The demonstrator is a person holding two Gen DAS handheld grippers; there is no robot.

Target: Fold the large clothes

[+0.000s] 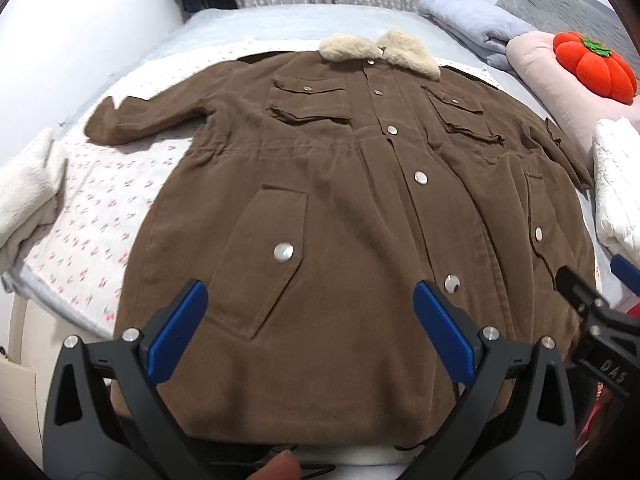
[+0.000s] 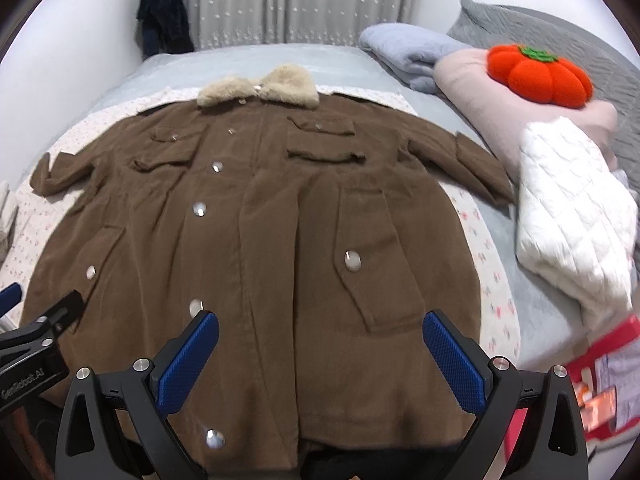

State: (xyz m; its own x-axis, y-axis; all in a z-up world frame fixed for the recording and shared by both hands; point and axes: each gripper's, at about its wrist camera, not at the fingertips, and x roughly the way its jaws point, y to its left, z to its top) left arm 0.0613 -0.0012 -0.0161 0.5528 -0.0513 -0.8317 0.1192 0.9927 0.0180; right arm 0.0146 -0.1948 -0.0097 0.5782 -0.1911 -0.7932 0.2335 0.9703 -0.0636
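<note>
A large brown coat (image 1: 340, 208) (image 2: 264, 248) with a beige fur collar (image 1: 384, 54) (image 2: 258, 86) lies flat and face up on the bed, buttoned, both sleeves spread out to the sides. My left gripper (image 1: 310, 300) hovers open over the hem on the coat's left half, nothing between its blue pads (image 1: 176, 332). My right gripper (image 2: 320, 334) hovers open over the hem on the right half, also holding nothing. In the left wrist view the right gripper (image 1: 596, 300) shows at the right edge. Likewise the left gripper (image 2: 44, 320) shows at the left edge of the right wrist view.
The coat rests on a floral sheet (image 1: 92, 216) over a grey bed (image 2: 248, 60). A white quilted garment (image 2: 572, 216), pink and blue folded bedding (image 2: 408, 52) and an orange pumpkin cushion (image 2: 538, 76) sit at the right. A cream cloth (image 1: 28, 192) lies left. Curtains (image 2: 296, 0) hang behind.
</note>
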